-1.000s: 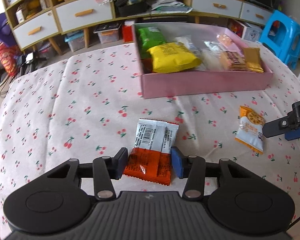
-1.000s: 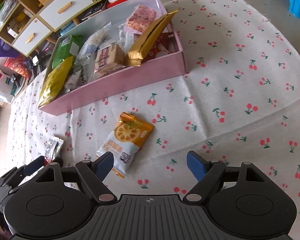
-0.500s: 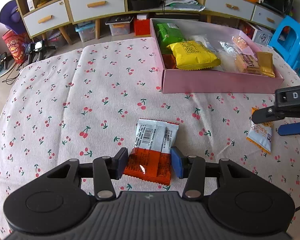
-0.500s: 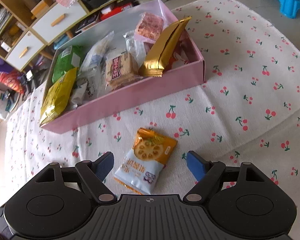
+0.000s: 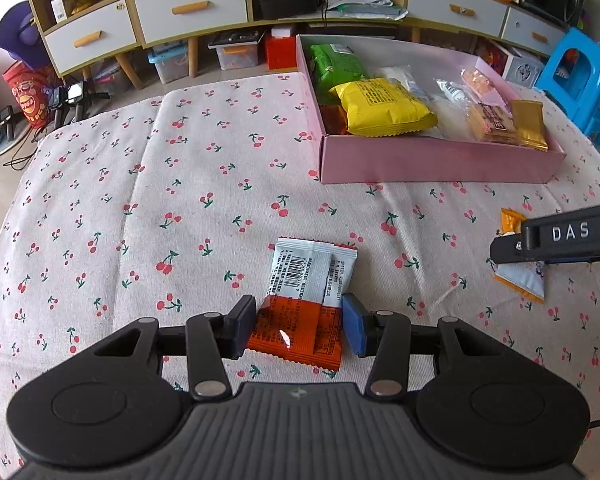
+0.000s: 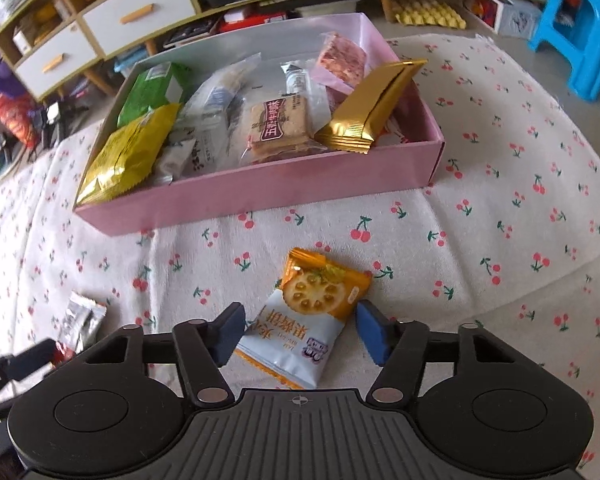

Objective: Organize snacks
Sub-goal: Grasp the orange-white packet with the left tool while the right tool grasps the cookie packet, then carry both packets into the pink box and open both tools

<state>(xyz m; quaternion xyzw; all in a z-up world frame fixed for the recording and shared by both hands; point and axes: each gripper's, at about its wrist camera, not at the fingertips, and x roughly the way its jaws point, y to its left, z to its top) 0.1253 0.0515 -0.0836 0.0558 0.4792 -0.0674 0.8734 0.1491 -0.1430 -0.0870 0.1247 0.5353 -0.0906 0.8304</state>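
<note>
Orange-and-silver snack packet lies flat on the cherry-print tablecloth, left gripper clamped on its orange end, pads touching both edges. Orange-and-pale-blue cracker packet lies between the right gripper pads; jaws have just been closing, gaps show on both sides, not yet gripping. Pink box behind, holding snacks.

The right tool hides most of the orange-and-white snack packet in the left wrist view.
</note>
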